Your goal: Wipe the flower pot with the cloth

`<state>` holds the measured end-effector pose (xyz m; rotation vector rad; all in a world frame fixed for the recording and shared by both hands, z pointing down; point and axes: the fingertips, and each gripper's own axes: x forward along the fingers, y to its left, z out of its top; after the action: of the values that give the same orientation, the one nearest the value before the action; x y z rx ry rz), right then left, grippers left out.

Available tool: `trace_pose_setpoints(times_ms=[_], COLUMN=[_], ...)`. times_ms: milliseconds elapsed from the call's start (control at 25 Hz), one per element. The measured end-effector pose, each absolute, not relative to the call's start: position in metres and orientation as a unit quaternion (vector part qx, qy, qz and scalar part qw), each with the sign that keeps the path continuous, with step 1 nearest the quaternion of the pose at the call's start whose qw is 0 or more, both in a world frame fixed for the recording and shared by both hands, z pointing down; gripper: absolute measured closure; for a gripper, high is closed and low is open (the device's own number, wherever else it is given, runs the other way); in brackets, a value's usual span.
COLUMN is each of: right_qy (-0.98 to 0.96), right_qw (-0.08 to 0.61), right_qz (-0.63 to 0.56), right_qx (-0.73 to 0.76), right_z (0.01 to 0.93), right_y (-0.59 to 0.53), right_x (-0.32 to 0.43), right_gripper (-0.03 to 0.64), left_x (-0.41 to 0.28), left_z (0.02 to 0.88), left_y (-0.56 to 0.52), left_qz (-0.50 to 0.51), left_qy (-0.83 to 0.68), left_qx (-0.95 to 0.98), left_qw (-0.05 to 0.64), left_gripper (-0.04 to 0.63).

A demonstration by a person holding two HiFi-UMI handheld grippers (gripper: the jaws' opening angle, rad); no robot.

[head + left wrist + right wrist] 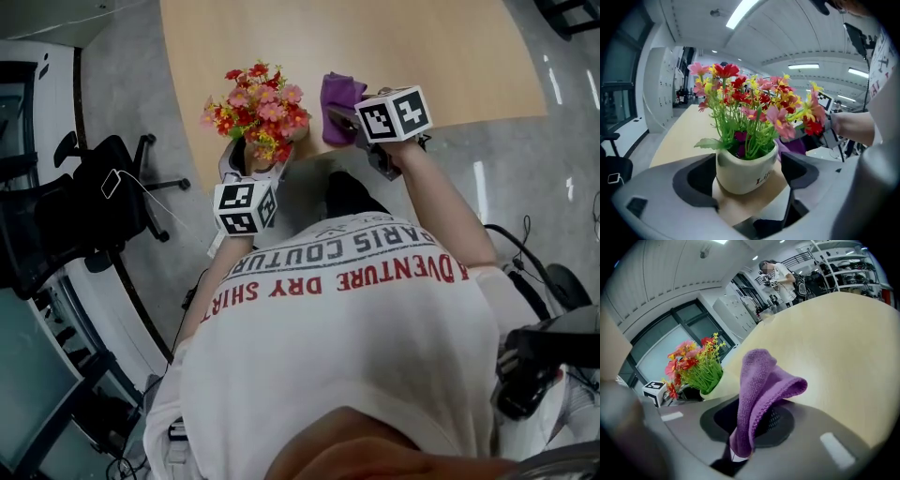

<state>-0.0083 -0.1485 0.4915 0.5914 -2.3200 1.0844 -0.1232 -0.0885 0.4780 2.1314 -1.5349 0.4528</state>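
Observation:
A white flower pot (pixel 743 171) with dark lettering holds red, pink and yellow flowers (pixel 255 105) and stands near the front edge of the wooden table (pixel 441 56). My left gripper (pixel 749 172) is open with the pot between its jaws; the left pad sits at the pot's wall and a thin gap shows at the right pad. In the head view the blooms hide most of the pot, with the left gripper (pixel 255 167) below them. My right gripper (pixel 743 446) is shut on a purple cloth (pixel 761 390), which hangs to the right of the pot (pixel 716 386). The cloth (pixel 339 92) hovers over the table.
A black office chair (pixel 98 192) stands on the floor to the left of the table, beside a white desk (pixel 37 56). The table's front edge runs just under the pot. Far behind the table a person (pixel 780 275) stands near shelves (pixel 848 263).

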Motion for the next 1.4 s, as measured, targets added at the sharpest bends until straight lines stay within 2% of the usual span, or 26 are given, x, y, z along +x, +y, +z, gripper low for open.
trace_pose_setpoints(times_ms=[320, 640, 1400], right_qy=[-0.853, -0.854, -0.876], right_qw=[0.239, 0.233, 0.214], right_qz=[0.409, 0.409, 0.406], right_qx=[0.217, 0.222, 0.151], right_z=[0.491, 0.488, 0.452], right_y=[-0.149, -0.151, -0.154], right_x=[0.011, 0.013, -0.023], right_gripper=[0.58, 0.58, 0.58], left_x=[-0.103, -0.106, -0.115], left_z=[0.48, 0.477, 0.47], left_y=[-0.111, -0.116, -0.124], left_qz=[0.161, 0.162, 0.215], left_qy=[-0.638, -0.628, -0.386], left_qx=[0.717, 0.728, 0.881], left_qw=[0.232, 0.222, 0.169], left_gripper=[0.166, 0.167, 0.167])
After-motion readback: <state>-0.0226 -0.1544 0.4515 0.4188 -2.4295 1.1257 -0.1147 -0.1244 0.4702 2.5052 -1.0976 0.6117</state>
